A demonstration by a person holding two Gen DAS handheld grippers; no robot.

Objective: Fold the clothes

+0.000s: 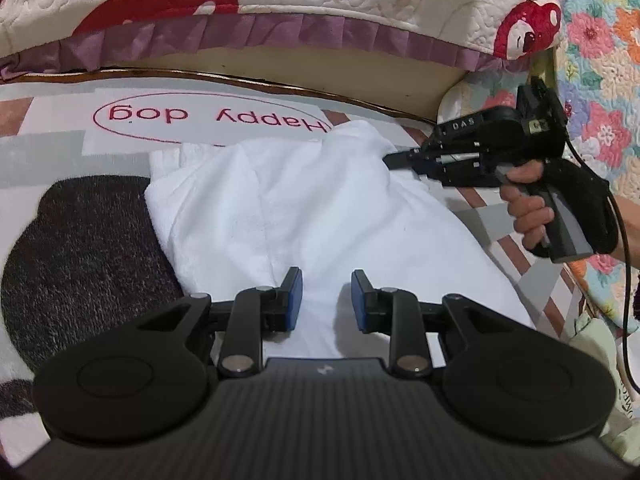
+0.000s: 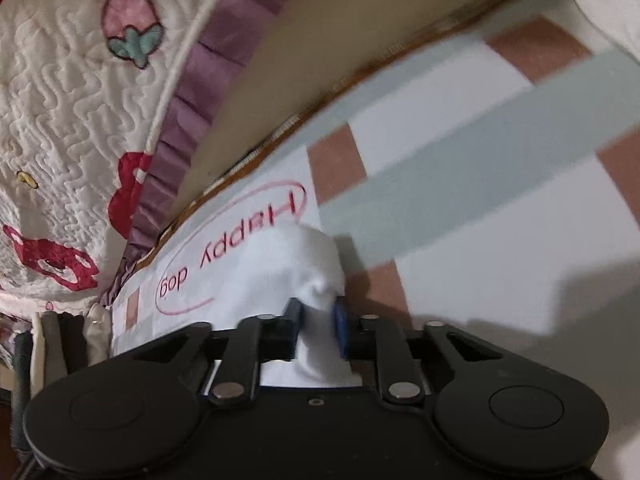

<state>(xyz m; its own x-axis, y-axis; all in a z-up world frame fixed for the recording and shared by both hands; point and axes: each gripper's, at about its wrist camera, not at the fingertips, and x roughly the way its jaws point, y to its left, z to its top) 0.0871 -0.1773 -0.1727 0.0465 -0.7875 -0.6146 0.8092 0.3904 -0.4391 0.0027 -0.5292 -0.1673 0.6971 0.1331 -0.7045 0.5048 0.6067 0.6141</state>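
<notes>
Red "Happy dog" writing marks the blanket's far edge; right gripper pinches the white garment, left gripper hangs open, empty.

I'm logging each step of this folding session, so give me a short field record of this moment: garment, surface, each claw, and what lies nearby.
garment: white garment, lying rumpled on the blanket, far corner lifted
surface: checked blanket printed with "Happy dog"
left claw: open, above the garment's near edge, nothing between its pads
right claw: shut on a bunched fold of the garment, at its far corner
nearby: dark fuzzy patch beside the garment; quilted cover with purple ruffle behind
</notes>
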